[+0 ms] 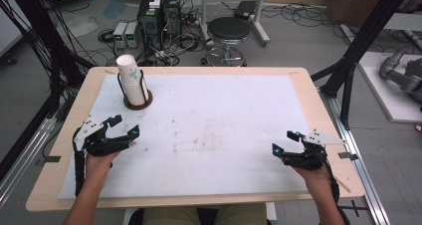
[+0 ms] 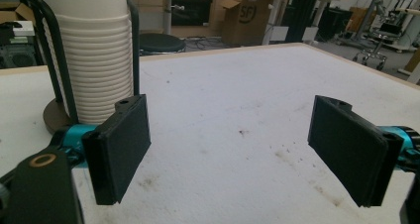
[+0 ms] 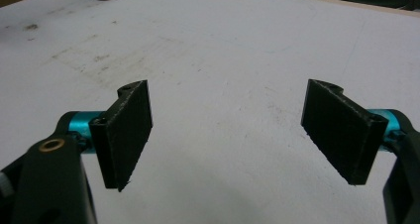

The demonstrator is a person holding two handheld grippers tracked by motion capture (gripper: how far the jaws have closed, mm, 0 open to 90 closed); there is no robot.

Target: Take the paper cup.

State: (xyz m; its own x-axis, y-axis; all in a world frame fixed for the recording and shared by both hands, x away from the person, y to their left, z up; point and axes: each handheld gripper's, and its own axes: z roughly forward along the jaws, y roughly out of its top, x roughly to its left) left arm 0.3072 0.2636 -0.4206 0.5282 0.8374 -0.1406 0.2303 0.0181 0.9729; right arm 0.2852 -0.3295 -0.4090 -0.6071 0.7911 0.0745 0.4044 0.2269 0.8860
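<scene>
Cups (image 1: 132, 83) are stacked in a holder (image 1: 137, 103) at the mat's (image 1: 219, 130) far left; left gripper (image 1: 123, 126) and right gripper (image 1: 285, 142) are held spread and empty, well apart

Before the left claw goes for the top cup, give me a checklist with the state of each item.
1. Left claw open: ok, jaws spread wide with nothing between them.
2. Right claw out of the way: ok, open and empty near the right edge of the table, far from the cups.
3. Cup stack upright in its holder: ok, it stands straight inside the dark wire frame on the round base.
4. Path from left claw to the stack: ok, bare white mat between them.
5. Top cup loose enough to lift alone: cannot tell, the cups are tightly nested.
6. Holder fixed to the table: cannot tell.
</scene>
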